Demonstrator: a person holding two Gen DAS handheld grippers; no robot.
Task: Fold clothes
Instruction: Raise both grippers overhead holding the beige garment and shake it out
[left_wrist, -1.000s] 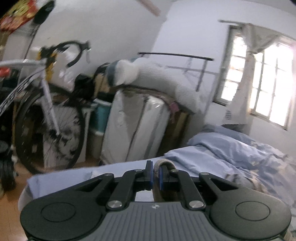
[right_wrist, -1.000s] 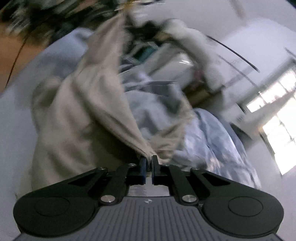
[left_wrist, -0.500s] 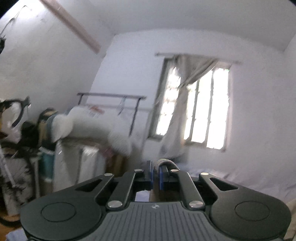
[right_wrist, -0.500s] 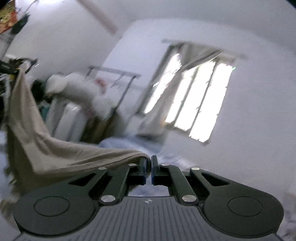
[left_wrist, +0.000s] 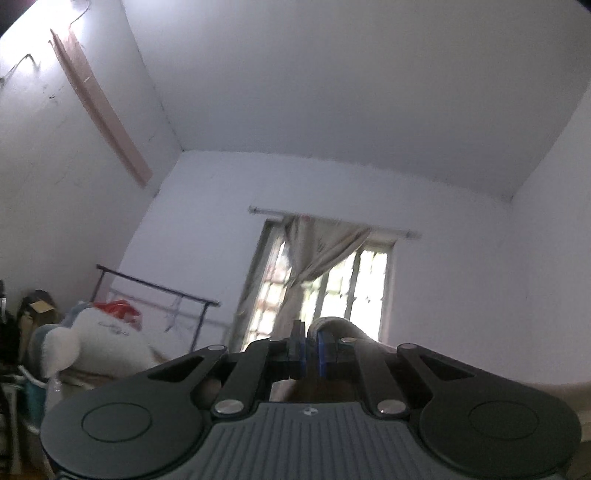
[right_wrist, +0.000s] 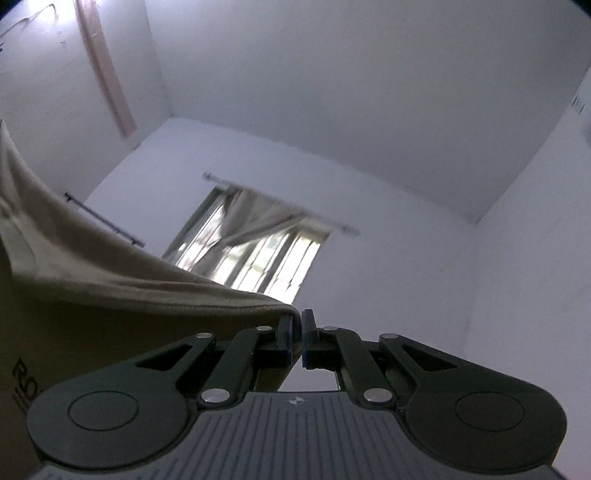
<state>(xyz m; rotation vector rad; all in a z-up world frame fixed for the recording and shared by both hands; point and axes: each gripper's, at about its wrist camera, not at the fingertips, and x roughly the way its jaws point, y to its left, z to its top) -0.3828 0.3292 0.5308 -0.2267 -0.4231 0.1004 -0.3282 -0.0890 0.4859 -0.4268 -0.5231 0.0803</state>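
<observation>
While it points up toward the ceiling in the left wrist view, the left tool (left_wrist: 309, 349) is pinching a rolled hem of the beige garment (left_wrist: 334, 326) between its blue pads (left_wrist: 301, 350); cloth pokes up just above the right pad and runs off to the right behind the tool body. Behind it: window (left_wrist: 332, 295) with a bunched curtain (left_wrist: 321, 247) on a rod, white walls, ceiling. Lower left has a dark clothes rail (left_wrist: 159, 286), a white plush toy (left_wrist: 107, 339) with a red bag (left_wrist: 118, 308) just behind it. A pinkish strip (left_wrist: 99, 107) runs down the left wall.

Right wrist view: the right tool (right_wrist: 298, 334) is pressed together on a corner of the same beige garment (right_wrist: 92, 280), cloth caught at the left pad. The fabric stretches from the tips up and out to the left edge, hanging as a sheet; dark lettering (right_wrist: 24, 384) shows at its lower left, too cropped to read. Window (right_wrist: 255, 258), curtain (right_wrist: 251, 218) and clothes rail (right_wrist: 103, 219) sit behind, tilted in the frame.
</observation>
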